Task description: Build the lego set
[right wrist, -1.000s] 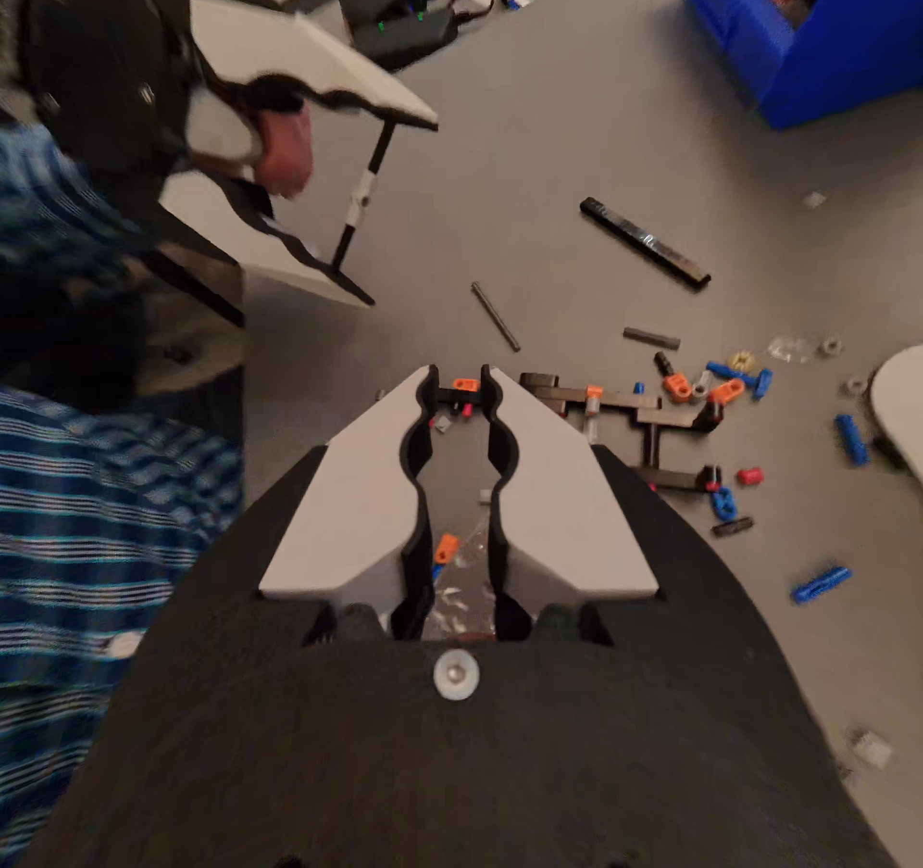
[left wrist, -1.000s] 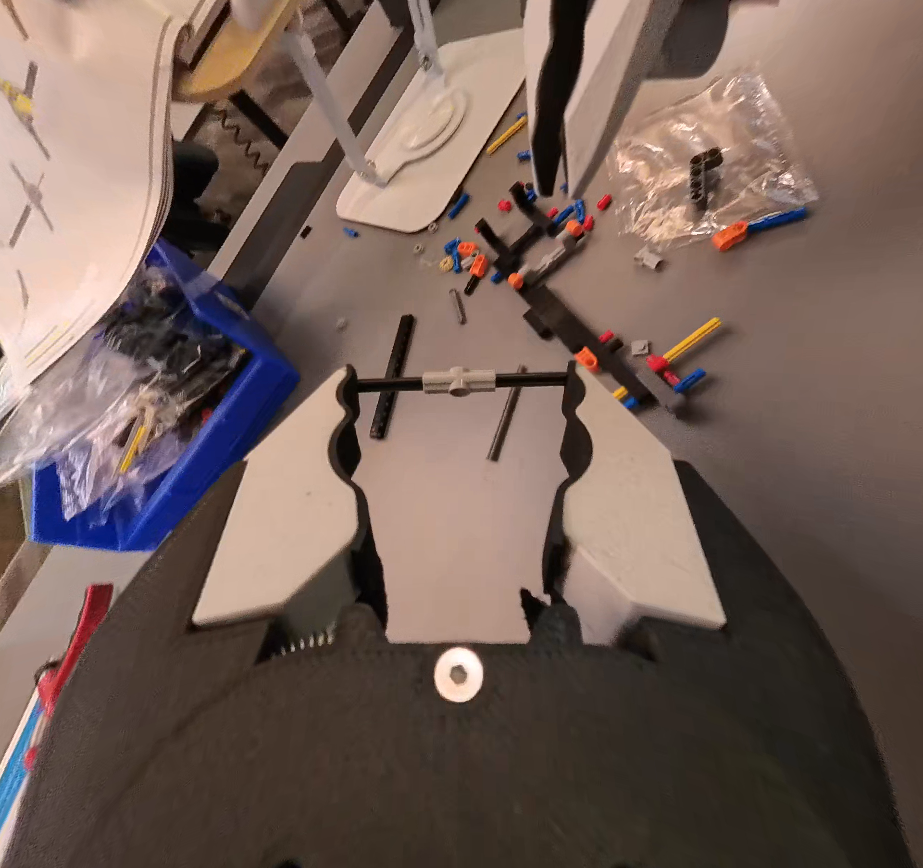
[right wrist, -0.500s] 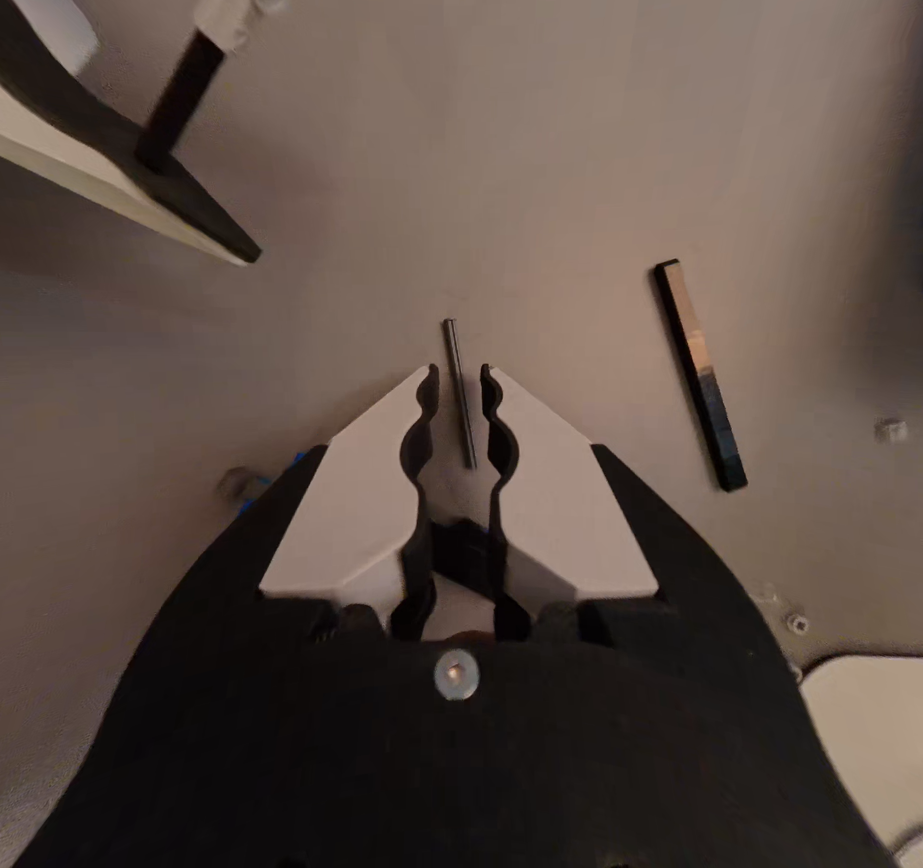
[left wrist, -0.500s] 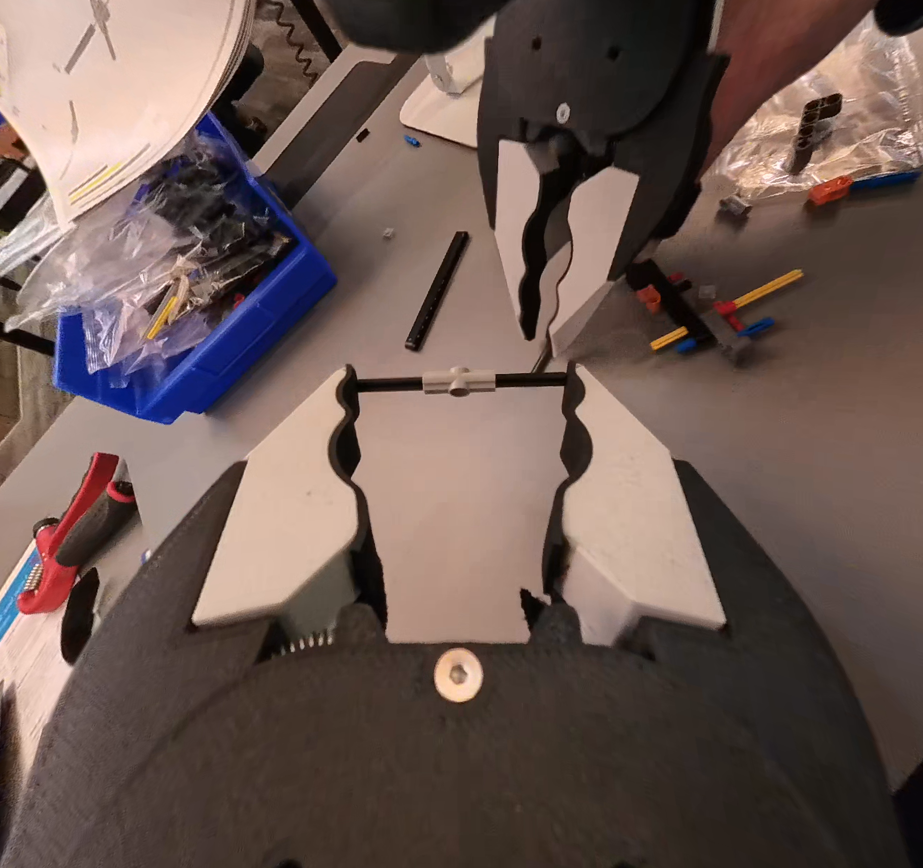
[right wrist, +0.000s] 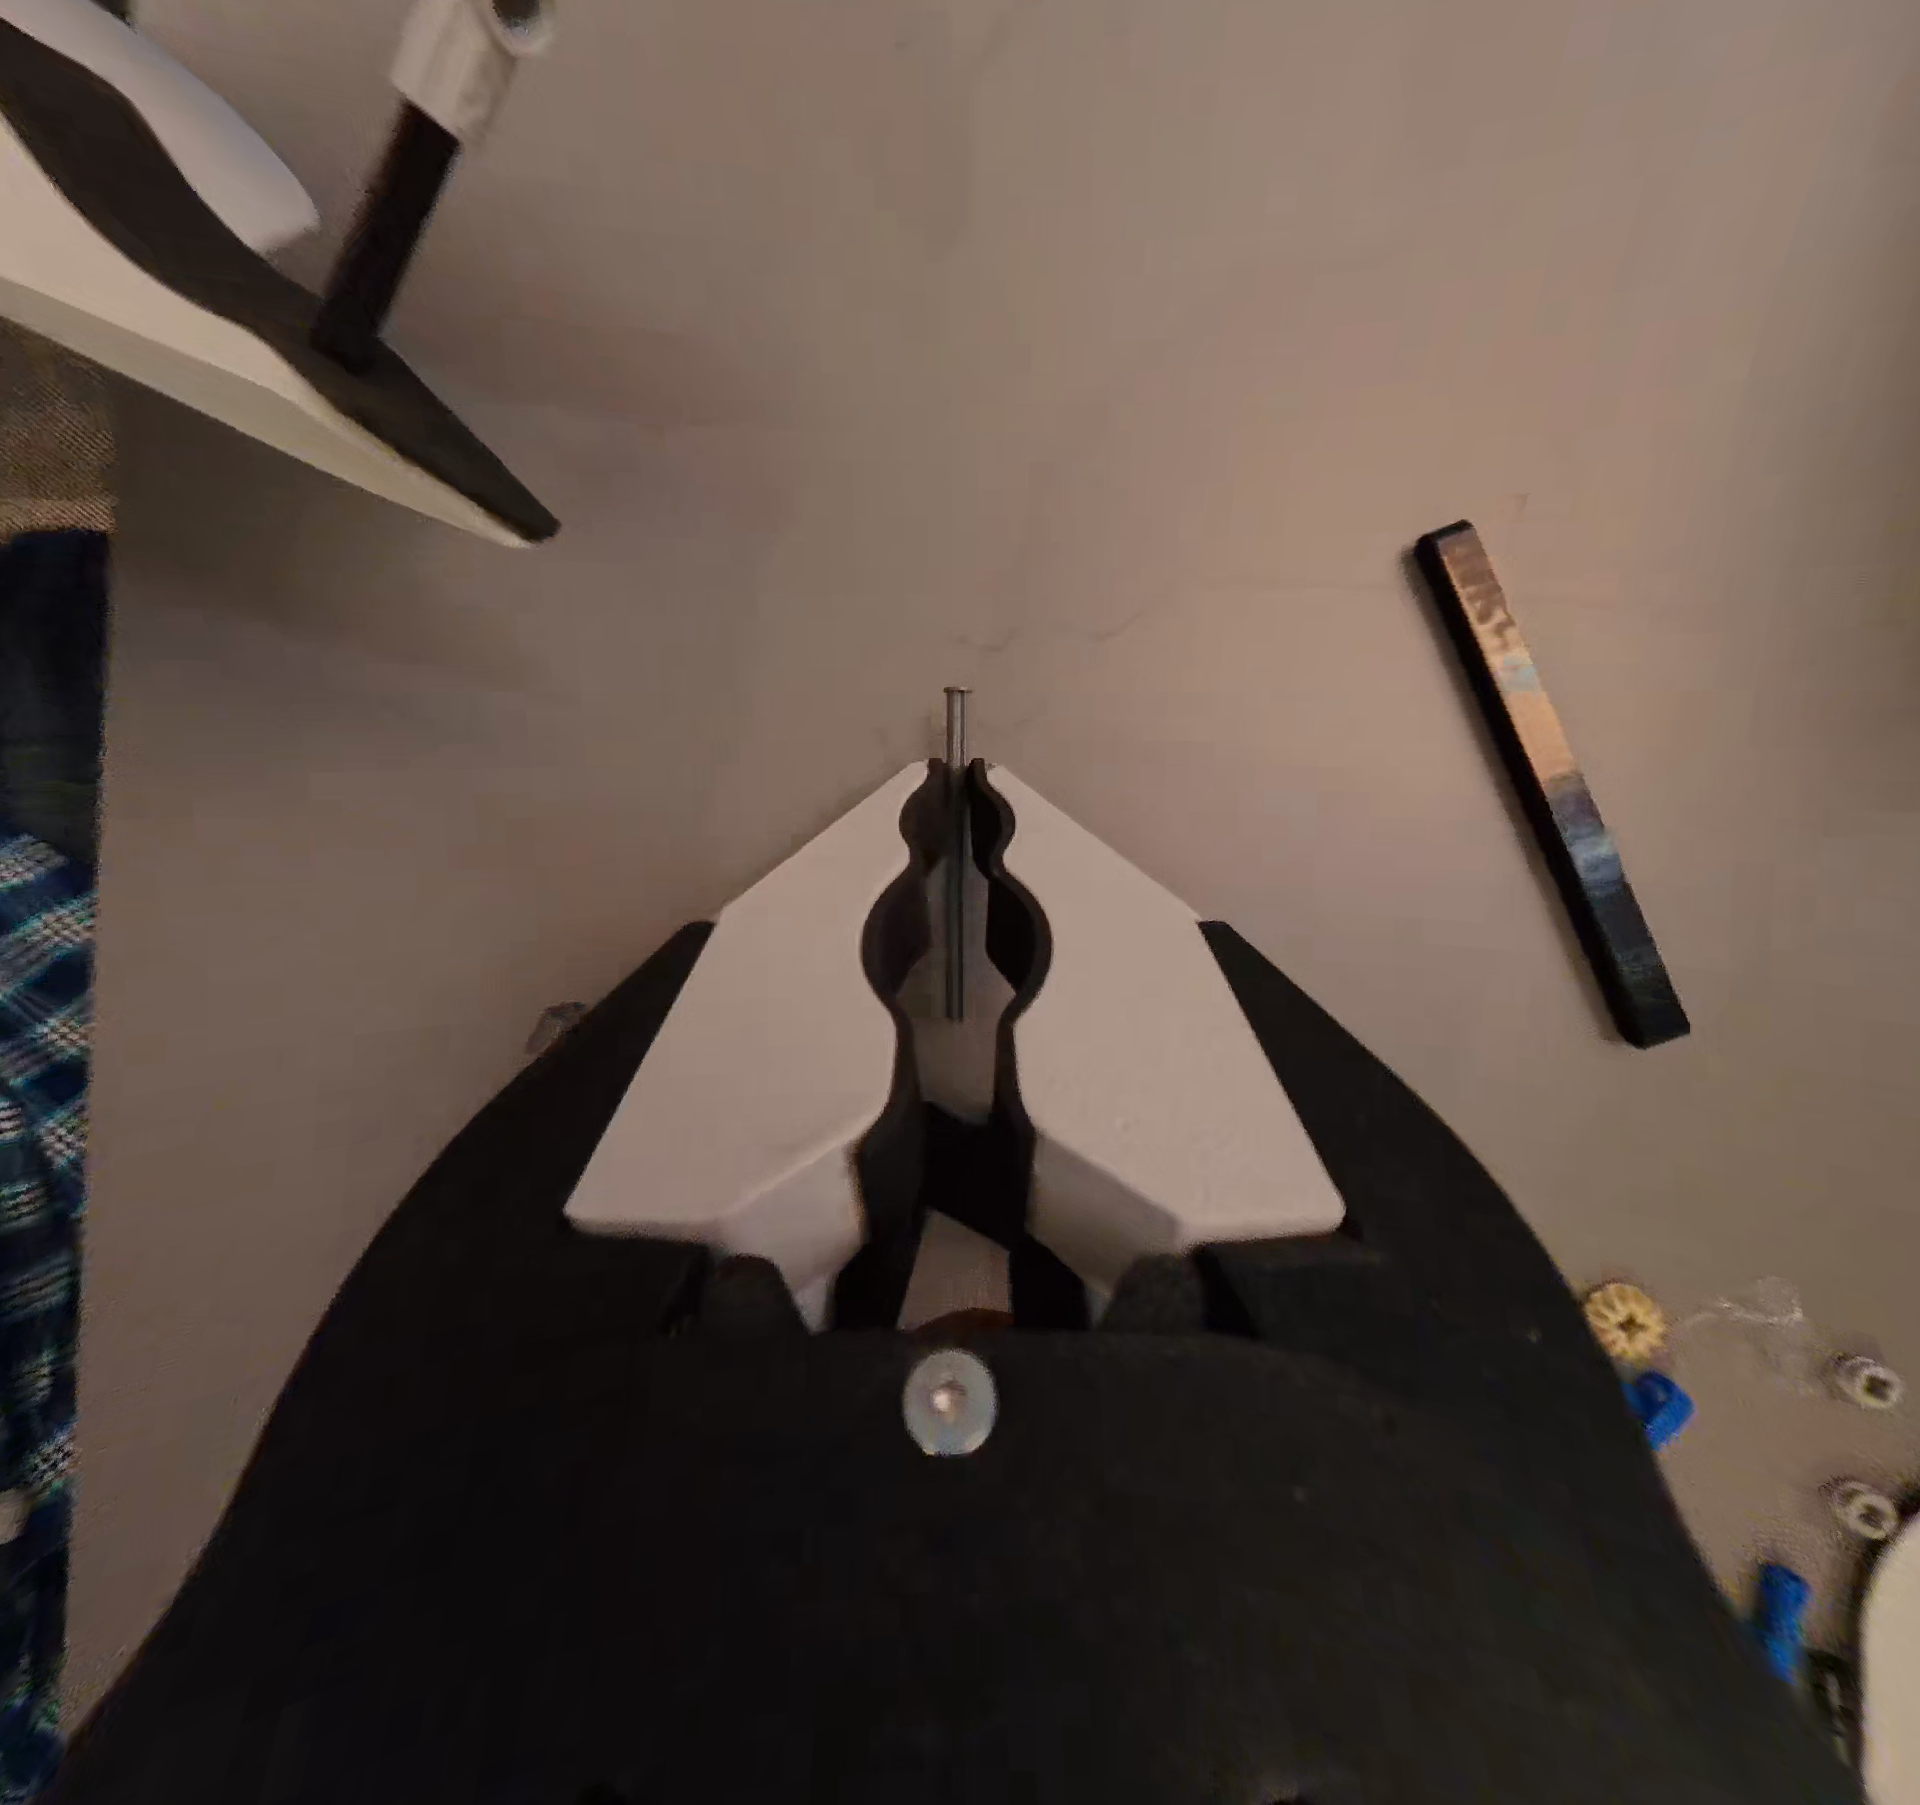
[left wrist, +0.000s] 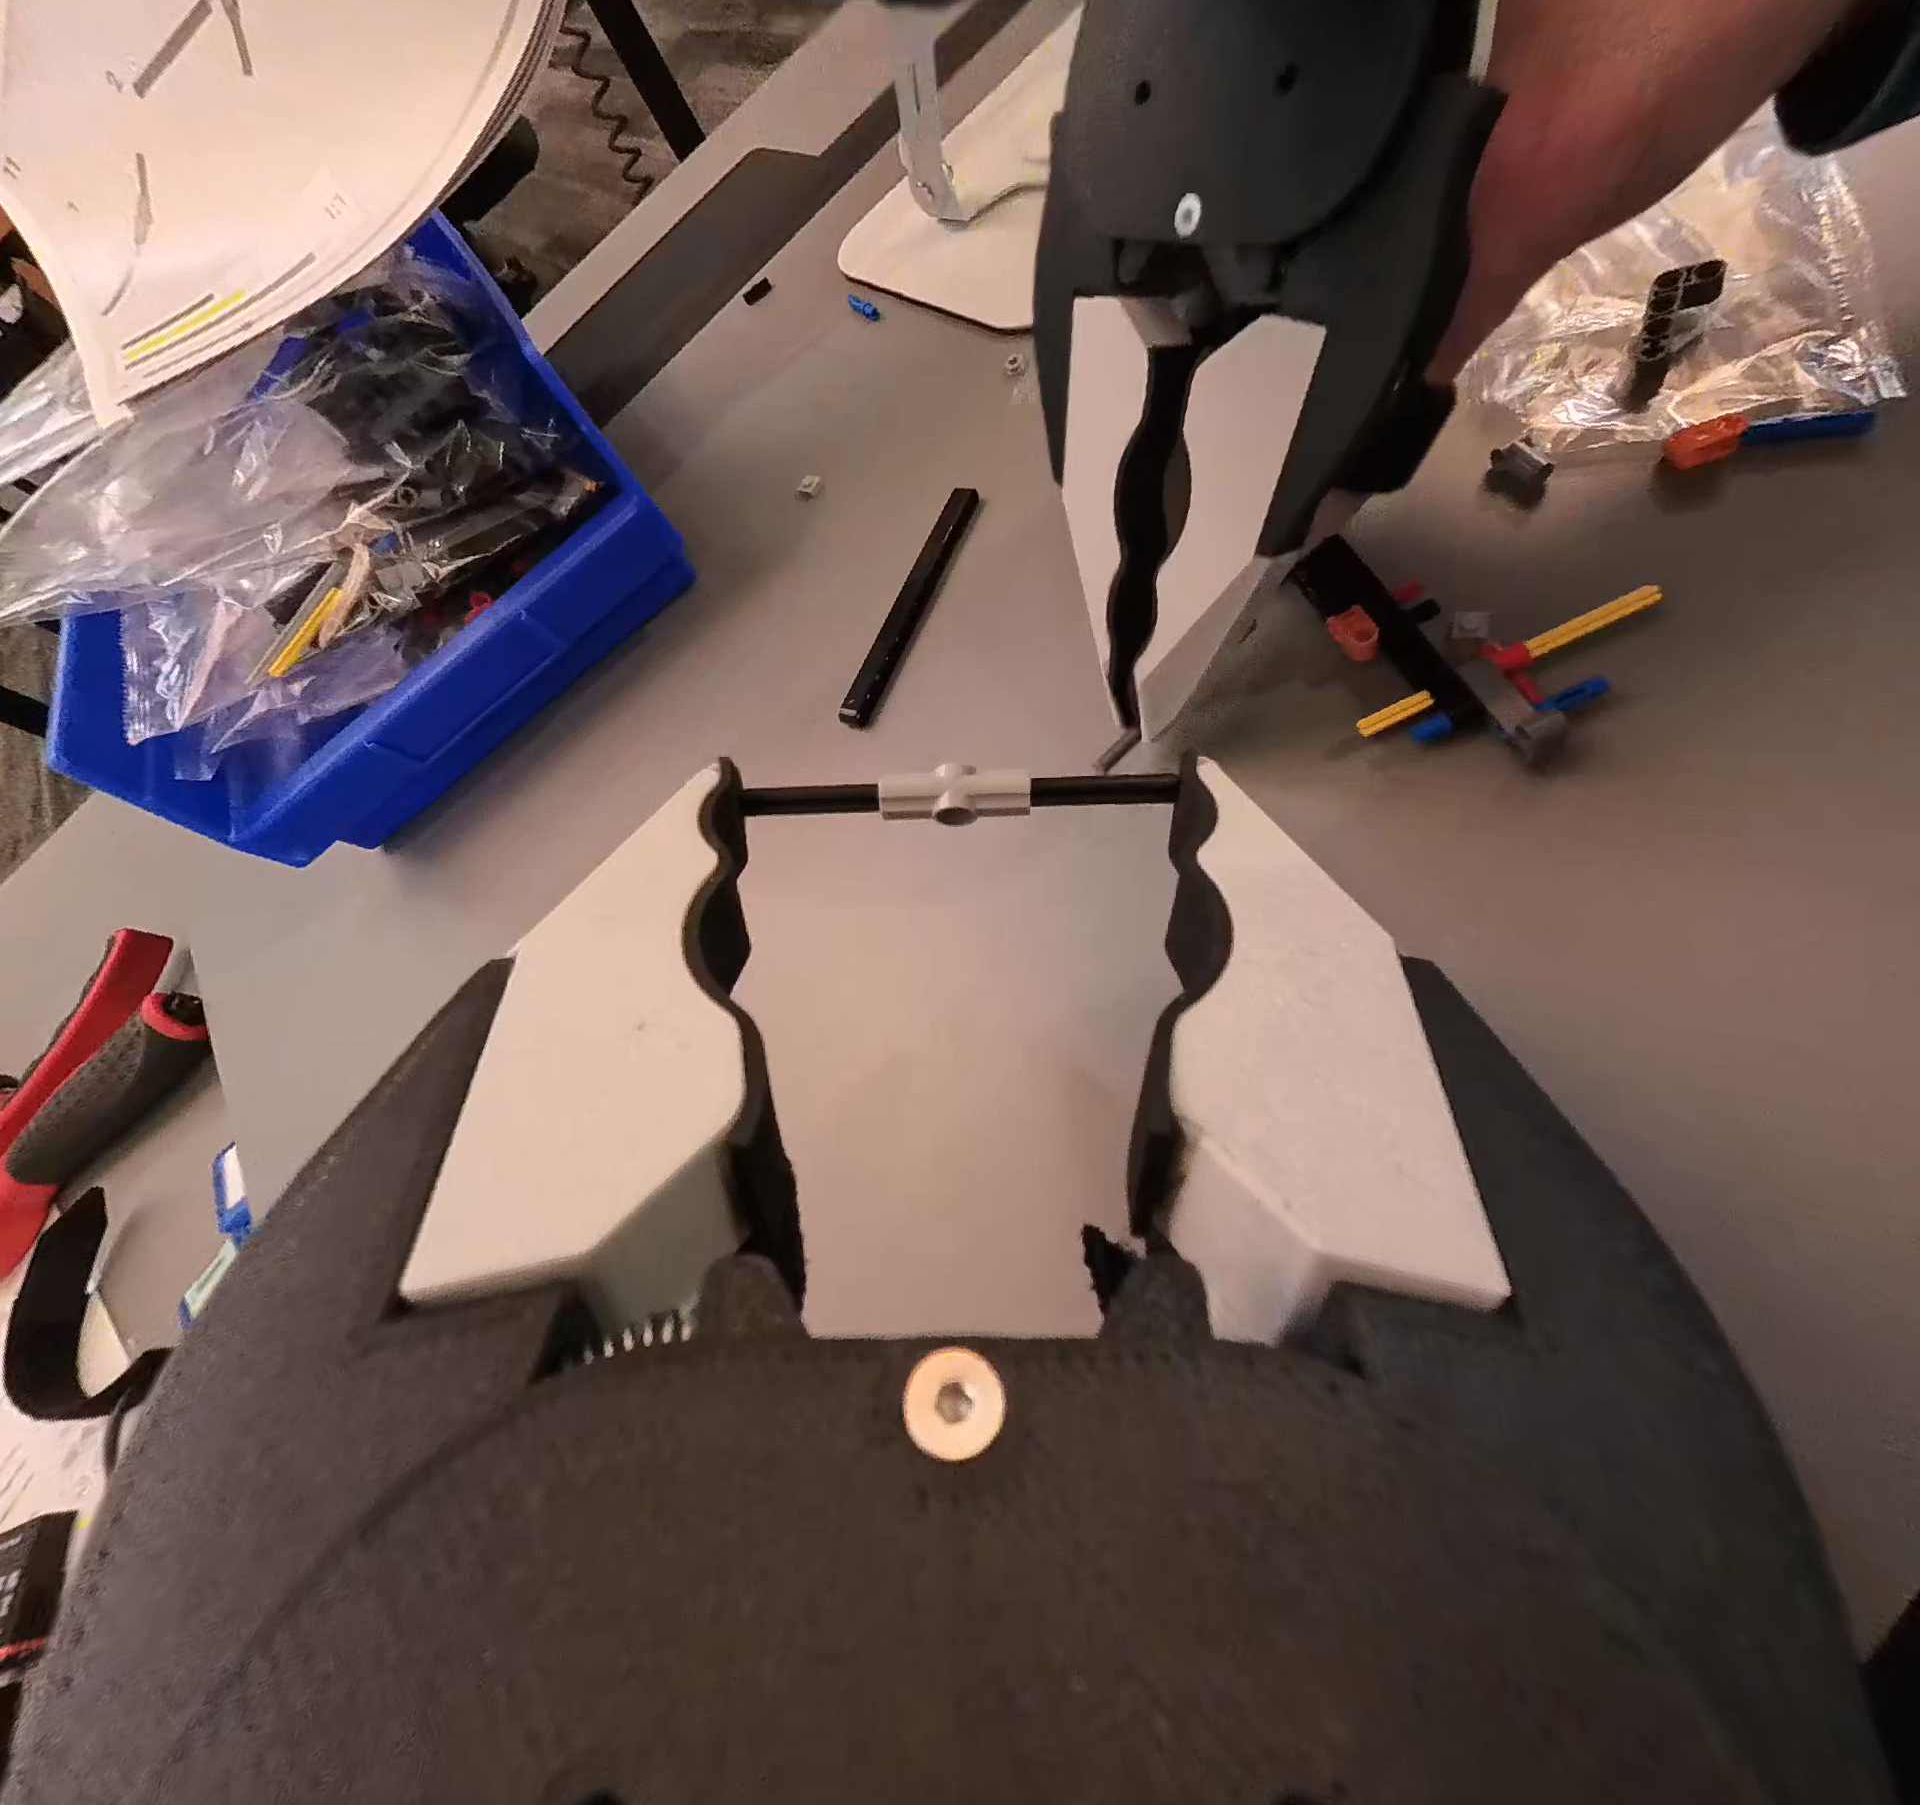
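- Left tool [left wrist: 956,791]: fingers wide apart but clamped end-to-end on a black axle [left wrist: 805,791], one tip on each end. A grey connector [left wrist: 954,791] sits mid-axle. Judged reason for the end-on hold: the connector's side hole stays exposed and steady for a second part.
- The axle is held above the desk [left wrist: 935,1028], not resting on it.
- Right tool [right wrist: 958,768]: fingers nearly together around a thin grey rod [right wrist: 954,851]. The rod lies lengthwise in the gap, its far end poking past the tips. It appears to be on the desk; whether the grip is firm, or the rod lifted, I cannot tell.
- Judged step: picking up the rod, likely to feed it into the connector. The lengthwise hold leaves a free end for insertion.
- In the left view the right tool points steeply down, tips just beyond the axle's right end.
- Further out: 1 black beam [left wrist: 912,607] flat on the desk, unused, apart from both tools.
- Right of it: partial assembly [left wrist: 1455,654] with yellow axles and red and blue pins, near the right tool.
- Far left: blue bin [left wrist: 416,747] of bagged parts, under an open booklet [left wrist: 260,93]. Far right: a clear bag [left wrist: 1683,342].
- Risk: thin rod may pivot or slip in the scalloped fingers.
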A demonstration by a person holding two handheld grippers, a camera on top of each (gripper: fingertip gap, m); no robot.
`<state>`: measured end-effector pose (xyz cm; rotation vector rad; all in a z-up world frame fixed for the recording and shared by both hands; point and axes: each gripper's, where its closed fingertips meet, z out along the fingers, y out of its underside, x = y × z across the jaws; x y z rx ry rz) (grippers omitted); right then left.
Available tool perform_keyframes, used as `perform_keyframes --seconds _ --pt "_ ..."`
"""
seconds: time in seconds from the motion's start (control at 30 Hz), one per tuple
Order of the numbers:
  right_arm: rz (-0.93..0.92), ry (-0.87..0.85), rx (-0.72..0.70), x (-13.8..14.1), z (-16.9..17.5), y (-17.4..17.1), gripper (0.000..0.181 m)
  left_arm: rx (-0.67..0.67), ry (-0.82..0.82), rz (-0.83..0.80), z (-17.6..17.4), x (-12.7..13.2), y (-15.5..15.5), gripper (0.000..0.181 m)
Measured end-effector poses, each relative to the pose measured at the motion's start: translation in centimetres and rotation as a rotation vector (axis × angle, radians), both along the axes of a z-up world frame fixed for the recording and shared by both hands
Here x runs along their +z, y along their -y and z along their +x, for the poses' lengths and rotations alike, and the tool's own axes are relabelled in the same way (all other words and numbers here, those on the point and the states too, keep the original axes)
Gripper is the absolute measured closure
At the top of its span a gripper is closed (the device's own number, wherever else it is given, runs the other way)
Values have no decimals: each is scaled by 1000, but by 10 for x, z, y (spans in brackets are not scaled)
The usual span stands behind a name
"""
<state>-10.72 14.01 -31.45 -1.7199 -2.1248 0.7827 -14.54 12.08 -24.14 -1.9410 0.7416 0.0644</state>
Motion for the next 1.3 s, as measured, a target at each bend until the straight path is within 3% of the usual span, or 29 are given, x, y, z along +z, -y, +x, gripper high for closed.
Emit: perform_keyframes --seconds 0.23,0.47,0.7,0.97,1.2,1.3 --pt "-120 -75 -56 25 15 2 180 -56 5 -77 16 -19 -3 101" --pt "-156 -109 -103 39 40 -2 180 -128 47 -347 43 -60 3 101" --pt "-190 -133 -131 44 55 0 180 -181 6 -469 57 -85 11 101" --pt "-209 -153 -139 47 58 3 180 -173 36 -490 58 -87 4 99" --pt "-228 -170 -140 52 58 3 180 -153 84 -487 56 -85 4 69" --pt "-228 -185 -128 57 57 4 180 -144 94 -462 49 -76 7 69"
